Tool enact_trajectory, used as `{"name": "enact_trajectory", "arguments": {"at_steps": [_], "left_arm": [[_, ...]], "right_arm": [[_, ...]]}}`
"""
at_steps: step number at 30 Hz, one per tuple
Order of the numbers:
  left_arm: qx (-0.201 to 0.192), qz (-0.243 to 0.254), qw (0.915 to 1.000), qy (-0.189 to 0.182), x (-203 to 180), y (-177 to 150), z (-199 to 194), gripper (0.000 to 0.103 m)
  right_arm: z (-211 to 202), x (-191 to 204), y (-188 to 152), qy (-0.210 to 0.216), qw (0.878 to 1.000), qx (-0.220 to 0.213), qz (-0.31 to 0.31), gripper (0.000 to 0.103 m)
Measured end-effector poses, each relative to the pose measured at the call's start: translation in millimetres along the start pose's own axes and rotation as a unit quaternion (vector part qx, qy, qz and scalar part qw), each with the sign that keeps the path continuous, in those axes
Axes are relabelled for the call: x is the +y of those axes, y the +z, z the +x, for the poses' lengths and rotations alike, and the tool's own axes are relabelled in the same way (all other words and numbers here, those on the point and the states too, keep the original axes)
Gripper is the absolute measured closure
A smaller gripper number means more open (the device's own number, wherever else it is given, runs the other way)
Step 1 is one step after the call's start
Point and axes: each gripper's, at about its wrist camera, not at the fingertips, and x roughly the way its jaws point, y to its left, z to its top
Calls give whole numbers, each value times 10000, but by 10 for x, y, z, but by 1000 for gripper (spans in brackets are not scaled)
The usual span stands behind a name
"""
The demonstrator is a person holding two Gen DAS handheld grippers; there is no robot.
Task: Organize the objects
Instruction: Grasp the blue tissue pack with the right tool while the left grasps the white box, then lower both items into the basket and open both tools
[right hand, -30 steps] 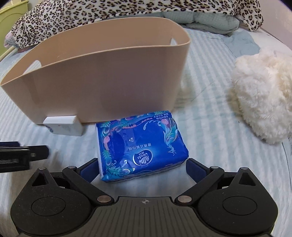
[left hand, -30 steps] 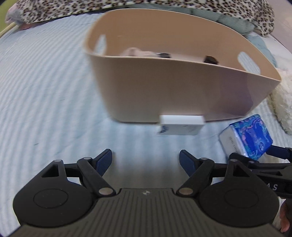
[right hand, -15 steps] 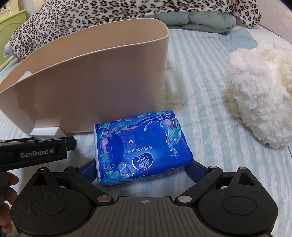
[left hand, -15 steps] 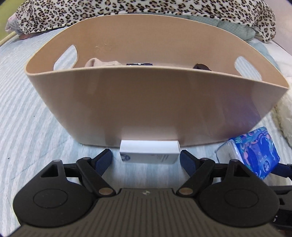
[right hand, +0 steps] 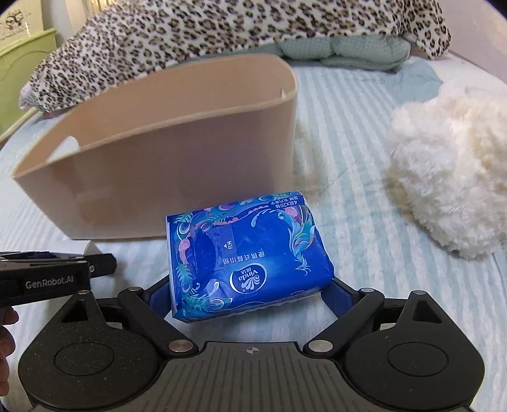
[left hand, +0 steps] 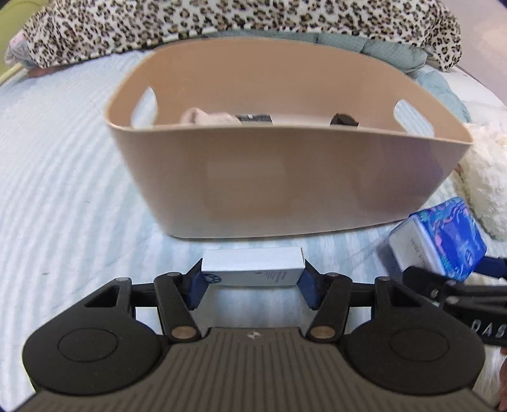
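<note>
My left gripper (left hand: 253, 285) is shut on a small white box (left hand: 252, 266) and holds it just in front of the beige basket (left hand: 285, 190). My right gripper (right hand: 250, 298) is shut on a blue tissue pack (right hand: 247, 253), lifted a little off the bed beside the basket (right hand: 177, 177). The tissue pack also shows at the right of the left wrist view (left hand: 443, 234). The basket holds a pale cloth (left hand: 206, 115) and dark items (left hand: 343, 119), mostly hidden by its wall.
A fluffy white plush (right hand: 450, 171) lies on the striped bed sheet (right hand: 364, 133) to the right. A leopard-print blanket (right hand: 221, 28) and a green quilt (right hand: 342, 47) lie behind the basket. The left gripper's body (right hand: 47, 272) shows at the left of the right wrist view.
My left gripper has closed on the white box and drawn it back from the basket wall. My right gripper has closed on the tissue pack and tilted it up.
</note>
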Motion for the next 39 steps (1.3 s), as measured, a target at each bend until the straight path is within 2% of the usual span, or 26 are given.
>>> {"name": "enact_trajectory", "arguments": {"at_steps": [10,20,24,30,34,39], "left_arm": [[-748,365,9965,112,114,106,-793,43],[-1343,475,9898,52,35,550,-1136,43],[-1276,290,9914,-77,23,846,-1061,43],[-1204,434,9918,31,-92,1205,-813,43],[-937,556,9939,191,-183,1333,-501,43],[-474,579,9967,326,-217,1344,-127,43]], "right_arm": [[-689,29,109,314,9972,-673,-21,9],[-1184,134,623,425,9863,-1552,-356,9],[-1167,172,853,444,9834,-1714,-389,9],[-900,202,1110,399,9844,-1659,-429,9],[-652,234,1229,310,9870,-1497,-492,9],[-353,269,1319,160,9908,-1199,-613,9]]}}
